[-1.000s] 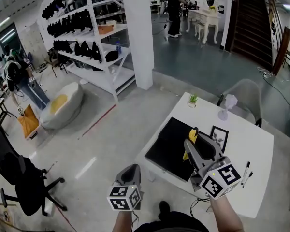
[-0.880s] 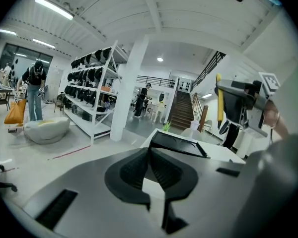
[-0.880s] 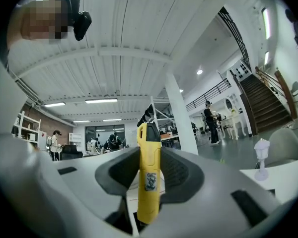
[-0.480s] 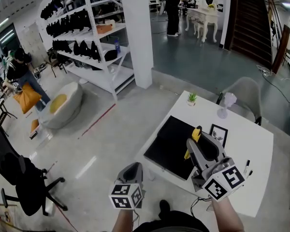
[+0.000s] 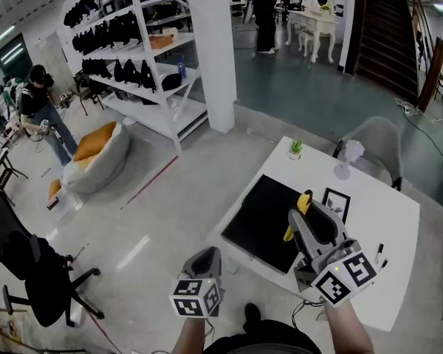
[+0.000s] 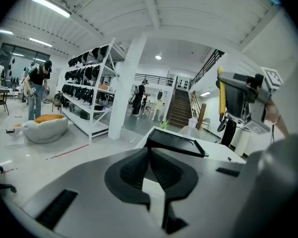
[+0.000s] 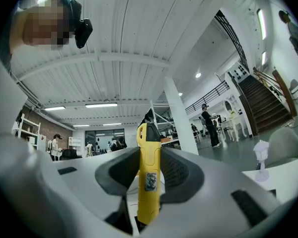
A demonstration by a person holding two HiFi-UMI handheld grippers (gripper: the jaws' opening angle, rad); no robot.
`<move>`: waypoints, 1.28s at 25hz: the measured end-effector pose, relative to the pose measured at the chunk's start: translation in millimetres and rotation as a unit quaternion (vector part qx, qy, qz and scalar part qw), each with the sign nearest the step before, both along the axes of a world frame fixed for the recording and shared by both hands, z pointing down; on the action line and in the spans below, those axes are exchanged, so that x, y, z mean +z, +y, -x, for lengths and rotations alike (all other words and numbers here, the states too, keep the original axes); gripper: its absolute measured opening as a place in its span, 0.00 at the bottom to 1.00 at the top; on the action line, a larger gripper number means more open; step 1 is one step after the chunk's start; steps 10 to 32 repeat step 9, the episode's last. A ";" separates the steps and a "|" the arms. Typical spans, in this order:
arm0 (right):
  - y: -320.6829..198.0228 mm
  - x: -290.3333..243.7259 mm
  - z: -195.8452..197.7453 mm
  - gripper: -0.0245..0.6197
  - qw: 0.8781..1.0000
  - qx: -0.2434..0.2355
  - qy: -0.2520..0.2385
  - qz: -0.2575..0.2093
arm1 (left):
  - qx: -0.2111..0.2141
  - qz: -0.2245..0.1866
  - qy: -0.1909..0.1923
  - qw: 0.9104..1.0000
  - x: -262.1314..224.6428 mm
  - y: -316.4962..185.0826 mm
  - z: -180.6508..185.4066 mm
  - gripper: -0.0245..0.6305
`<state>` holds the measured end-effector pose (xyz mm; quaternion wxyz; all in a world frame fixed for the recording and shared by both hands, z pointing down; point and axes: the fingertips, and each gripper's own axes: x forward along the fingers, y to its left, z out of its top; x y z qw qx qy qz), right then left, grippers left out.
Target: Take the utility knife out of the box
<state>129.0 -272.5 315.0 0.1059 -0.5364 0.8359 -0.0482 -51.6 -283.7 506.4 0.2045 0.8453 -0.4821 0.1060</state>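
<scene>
White table top below me, black box lying flat on it, and the yellow utility knife is clear of that box. My right gripper has it up in the air over the box's right edge, jaws standing fairly wide and clamped on the handle's flanks, a good length poking out past the pads. That's the worry: with the grip this far down the body, any quick swing could make the knife pivot or slide out and drop back onto the box. I can't tell whether the blade is out. My left gripper hangs off the table on the near-left side of the box, jaws together with nothing in them. Just right of the box stands a small picture frame, beyond it a potted plant and a clear glass, and pens lie further right, all easy to clip if I set down carelessly.
</scene>
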 end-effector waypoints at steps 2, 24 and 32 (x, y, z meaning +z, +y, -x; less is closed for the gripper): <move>0.0 -0.3 0.5 0.23 1.000 -0.001 0.001 -0.002 | -0.002 0.002 0.003 1.000 1.5 -0.4 0.8 0.07; -0.8 0.3 2.9 0.23 1.000 0.001 0.000 -0.004 | -0.006 0.006 0.003 1.000 6.2 -2.6 6.6 0.07; -0.8 0.3 2.9 0.23 1.000 0.001 0.000 -0.004 | -0.006 0.006 0.003 1.000 6.2 -2.6 6.6 0.07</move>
